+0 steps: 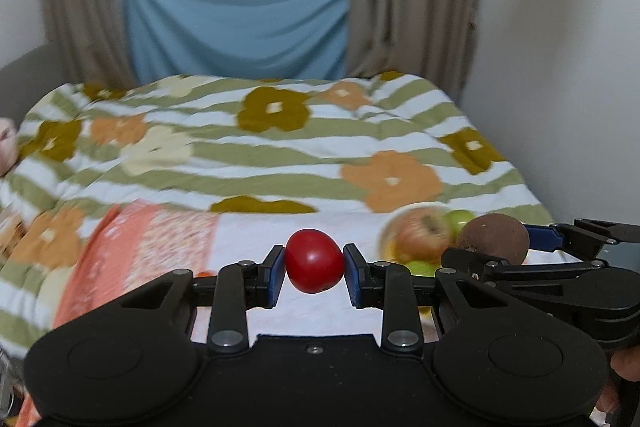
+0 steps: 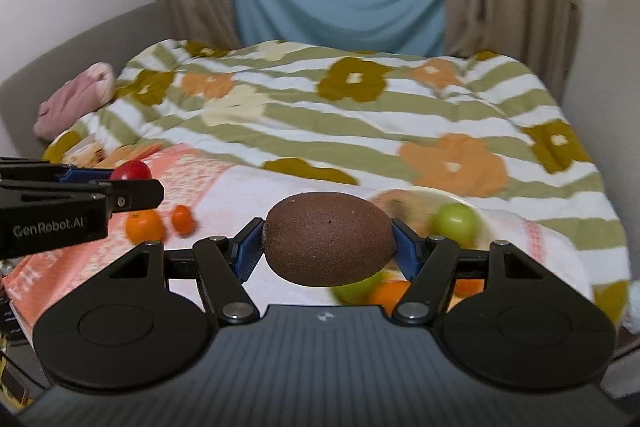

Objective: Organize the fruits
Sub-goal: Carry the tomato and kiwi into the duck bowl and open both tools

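My left gripper (image 1: pixel 315 264) is shut on a red tomato (image 1: pixel 315 261) and holds it above the bed. My right gripper (image 2: pixel 328 247) is shut on a brown kiwi (image 2: pixel 328 239); the kiwi also shows in the left wrist view (image 1: pixel 494 237), to the right of the tomato. A pale plate (image 2: pixel 486 223) on the white cloth holds green apples (image 2: pixel 456 219), an orange (image 2: pixel 390 293) and a brownish fruit (image 2: pixel 394 205). In the left wrist view the plate's fruit (image 1: pixel 424 233) lies behind the right gripper. Two small oranges (image 2: pixel 146 225) lie on the orange cloth, below the left gripper (image 2: pixel 120 187).
A flowered striped quilt (image 1: pixel 280 147) covers the bed. An orange patterned cloth (image 1: pixel 132 247) and a white cloth (image 2: pixel 240 195) lie at the near end. A pink bundle (image 2: pixel 76 99) sits far left. Curtains (image 1: pixel 236 23) and walls stand behind the bed.
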Motion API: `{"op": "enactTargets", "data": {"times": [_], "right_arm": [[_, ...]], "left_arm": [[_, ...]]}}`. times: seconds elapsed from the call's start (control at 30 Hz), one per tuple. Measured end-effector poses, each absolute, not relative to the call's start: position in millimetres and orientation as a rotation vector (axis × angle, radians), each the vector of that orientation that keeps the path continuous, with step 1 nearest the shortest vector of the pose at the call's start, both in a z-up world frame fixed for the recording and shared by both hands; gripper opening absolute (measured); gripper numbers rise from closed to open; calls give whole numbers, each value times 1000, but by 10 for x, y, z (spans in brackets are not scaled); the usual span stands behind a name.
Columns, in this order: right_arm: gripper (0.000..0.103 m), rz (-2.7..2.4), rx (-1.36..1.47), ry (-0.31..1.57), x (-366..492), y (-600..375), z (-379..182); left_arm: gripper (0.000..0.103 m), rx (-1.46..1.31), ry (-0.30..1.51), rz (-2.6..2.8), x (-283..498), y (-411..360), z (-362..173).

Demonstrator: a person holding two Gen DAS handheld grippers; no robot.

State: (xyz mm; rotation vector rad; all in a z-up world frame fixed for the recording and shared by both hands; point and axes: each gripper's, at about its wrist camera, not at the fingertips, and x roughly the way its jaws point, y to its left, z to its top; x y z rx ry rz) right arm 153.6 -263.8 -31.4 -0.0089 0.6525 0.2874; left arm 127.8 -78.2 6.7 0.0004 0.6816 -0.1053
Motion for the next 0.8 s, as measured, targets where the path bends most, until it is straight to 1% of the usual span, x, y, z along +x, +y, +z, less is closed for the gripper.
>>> {"op": "enactTargets", "data": {"times": [0.33,0.6,0.8], "right_arm": [[81,191,7,682,1599,-3453,-454],[81,207,-9,703,1851,-3781,-622],[81,213,-30,727,2055,-3970,-776]], "left_arm": [[34,32,713,-224,1562,-1533,-105],[34,60,766,-262,1822,-2055,-381],[34,89,803,-281,2017,-2256,-555]]}}
